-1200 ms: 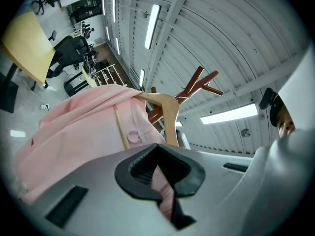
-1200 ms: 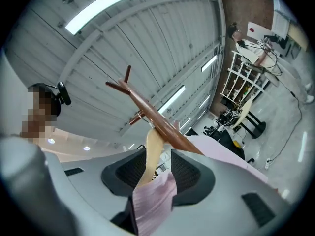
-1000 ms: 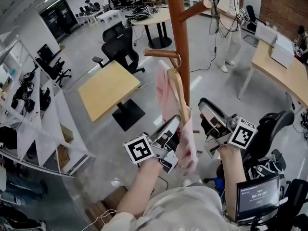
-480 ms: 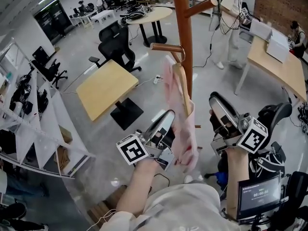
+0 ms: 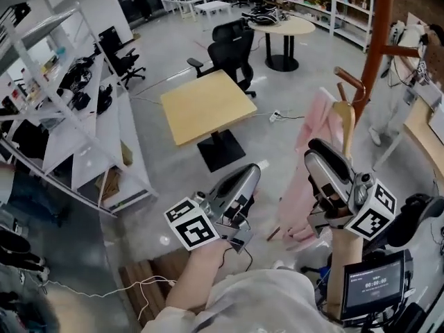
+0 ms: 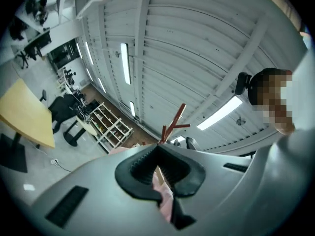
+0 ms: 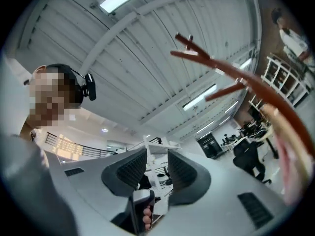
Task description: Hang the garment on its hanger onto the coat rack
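Note:
A pink garment (image 5: 307, 159) hangs on a wooden hanger (image 5: 345, 116) whose hook sits over a lower peg (image 5: 349, 80) of the brown coat rack (image 5: 378, 39) at the upper right of the head view. My left gripper (image 5: 244, 184) is held left of the garment, apart from it, jaws shut and empty. Its own view looks up past the jaws (image 6: 158, 149) at the garment (image 6: 161, 182) and the rack's top (image 6: 173, 123). My right gripper (image 5: 326, 164) is just in front of the garment's right side, open and empty (image 7: 157, 163). The rack pole (image 7: 261, 95) passes blurred at its right.
A square wooden table (image 5: 208, 106) stands left of the rack, with a black office chair (image 5: 230, 44) and a round table (image 5: 286, 26) behind it. White shelving (image 5: 76, 141) lines the left. A desk edge (image 5: 424, 127) is at far right, a small screen (image 5: 374, 283) by my right arm.
The view has swung so the rack now sits at the far right. Both grippers have drawn back and lower from the garment, which hangs on the peg by itself.

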A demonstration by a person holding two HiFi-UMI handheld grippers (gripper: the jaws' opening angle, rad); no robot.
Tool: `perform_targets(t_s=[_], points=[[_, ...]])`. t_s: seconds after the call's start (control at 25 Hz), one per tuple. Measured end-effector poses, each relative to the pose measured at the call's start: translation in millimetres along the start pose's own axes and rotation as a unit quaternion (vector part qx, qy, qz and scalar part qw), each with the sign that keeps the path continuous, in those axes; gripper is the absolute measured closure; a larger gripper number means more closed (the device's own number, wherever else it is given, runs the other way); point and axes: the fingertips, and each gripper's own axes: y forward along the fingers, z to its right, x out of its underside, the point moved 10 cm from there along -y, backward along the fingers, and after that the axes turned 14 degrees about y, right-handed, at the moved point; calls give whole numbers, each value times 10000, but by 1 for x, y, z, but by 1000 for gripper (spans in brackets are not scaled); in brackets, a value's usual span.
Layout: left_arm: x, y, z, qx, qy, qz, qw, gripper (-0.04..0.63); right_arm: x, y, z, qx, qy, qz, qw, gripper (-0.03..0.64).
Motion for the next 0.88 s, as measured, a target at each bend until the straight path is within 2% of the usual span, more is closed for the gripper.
perform_targets(t_s=[0.12, 0.24, 0.36, 0.52, 0.64, 0.72, 0.88], points=[[-20, -53, -3, -664, 249, 164, 9973, 589, 40, 45, 0, -462, 455, -475, 9968, 479], [-35, -110, -1, -1420, 452, 376, 9881, 589, 89, 89, -4, -933, 962, -1072, 9852, 479], [-42, -173, 1, -2110, 538, 577, 9743, 589, 149, 127, -16, -1299, 1278, -1653, 9693, 480], [-33, -247, 23, -2965, 586, 756, 9502, 589, 218, 147, -31, -1574, 1749, -2244, 9457, 480], [-22, -291, 35, -3451, 498, 952, 9324, 589, 264, 154, -36, -1597, 2324, -2560, 9246, 481], [-19, -314, 41, -3706, 430, 1050, 9219, 589, 287, 159, -42, -1611, 2523, -2762, 9133, 480], [-17, -340, 53, -3904, 442, 1194, 9118, 589, 308, 170, -53, -1682, 2554, -2979, 9043, 482]])
